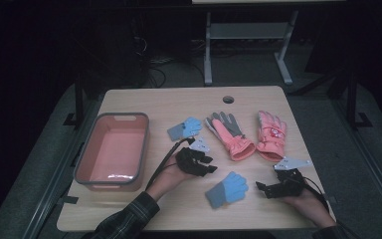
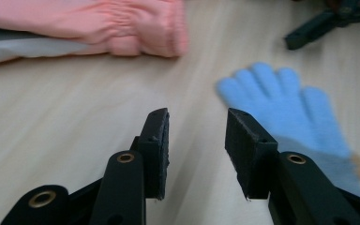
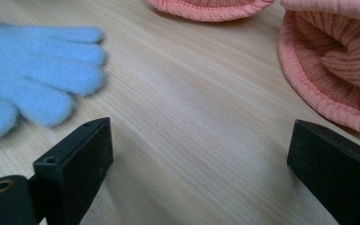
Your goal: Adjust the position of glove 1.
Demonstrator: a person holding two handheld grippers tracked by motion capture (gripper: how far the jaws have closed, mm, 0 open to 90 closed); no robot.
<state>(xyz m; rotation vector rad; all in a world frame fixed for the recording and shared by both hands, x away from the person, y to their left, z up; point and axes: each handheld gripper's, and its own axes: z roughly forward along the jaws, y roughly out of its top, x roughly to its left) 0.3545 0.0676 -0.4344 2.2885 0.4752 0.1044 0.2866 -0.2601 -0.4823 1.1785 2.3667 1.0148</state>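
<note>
Presently, both grippers hover low over the wooden table (image 1: 144, 102), neither holding anything. The left gripper (image 1: 210, 167) sits near the table's middle, its jaws parted by a moderate gap with bare tabletop between them in its own view; the right gripper (image 1: 259, 188), at the near right, has its jaws spread wide, again with only wood between. The near blue glove (image 1: 227, 188) lies flat between the two grippers, close to the near edge, fingers pointing away from the person and slightly right (it appears just beyond and to the right of the left gripper's jaws, and at the upper left of the right gripper view, touching neither). A second blue glove (image 1: 185, 128) lies farther back, just beyond the left gripper and right of the pink bin (image 1: 79, 159), which stands at the table's left side. Two pink gloves rest side by side at the right rear: one palm up with grey fingers (image 1: 229, 133), the other back up with a printed patch (image 1: 270, 135). Their cuffs face the person, the right one's open mouth showing ribbed lining in the right gripper view.
</note>
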